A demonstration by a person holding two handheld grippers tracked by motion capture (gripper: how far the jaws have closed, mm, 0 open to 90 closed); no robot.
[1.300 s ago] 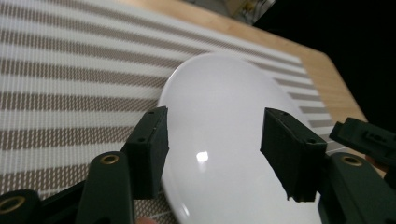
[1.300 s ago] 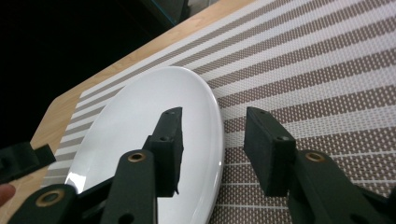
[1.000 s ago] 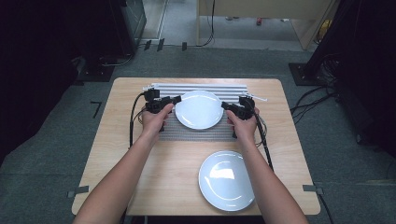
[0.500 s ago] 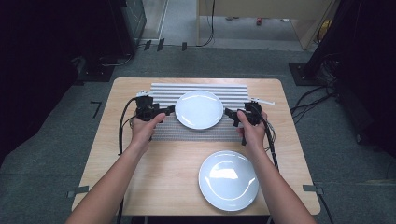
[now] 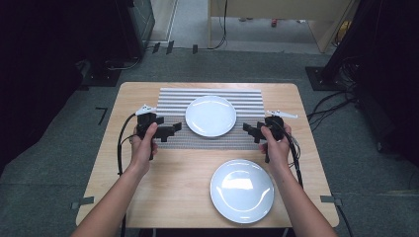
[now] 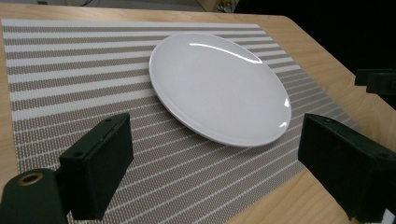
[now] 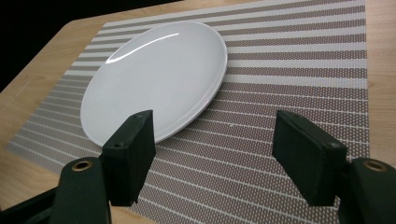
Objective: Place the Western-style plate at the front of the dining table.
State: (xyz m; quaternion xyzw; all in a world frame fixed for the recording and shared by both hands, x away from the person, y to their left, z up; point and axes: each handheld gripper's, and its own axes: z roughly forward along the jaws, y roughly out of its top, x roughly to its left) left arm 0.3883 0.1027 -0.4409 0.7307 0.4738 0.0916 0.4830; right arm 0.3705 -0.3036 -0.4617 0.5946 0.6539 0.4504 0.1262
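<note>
Wooden counter (image 5: 148, 197) on a grey carpeted floor, with a striped placemat (image 5: 170, 101) laid across its far half: a white plate (image 5: 211, 115) sits flat at the middle of the mat, flanked by the left tongs (image 5: 176, 127) and the right tongs (image 5: 245, 128), each just beside the rim but not touching it. Both pairs have just been opening and now stand released, with nothing between their jaws; the left gripper view shows the plate (image 6: 219, 88) beyond the spread jaws, and the right gripper view shows the same plate (image 7: 154, 77) ahead of its own. A second white plate (image 5: 242, 190) rests on bare wood near the person's side, toward the right. Both plates are empty, holding no food or cutlery. The plate on the mat looks glazed and rigid, probably ceramic, so it is likely slick, moderately heavy and apt to chip or break if dropped. Its shallow, low rim offers the only real purchase; opposite edges, pinched from either side, would seem the safest hold, since a one-sided grip could let it tip or slide.
</note>
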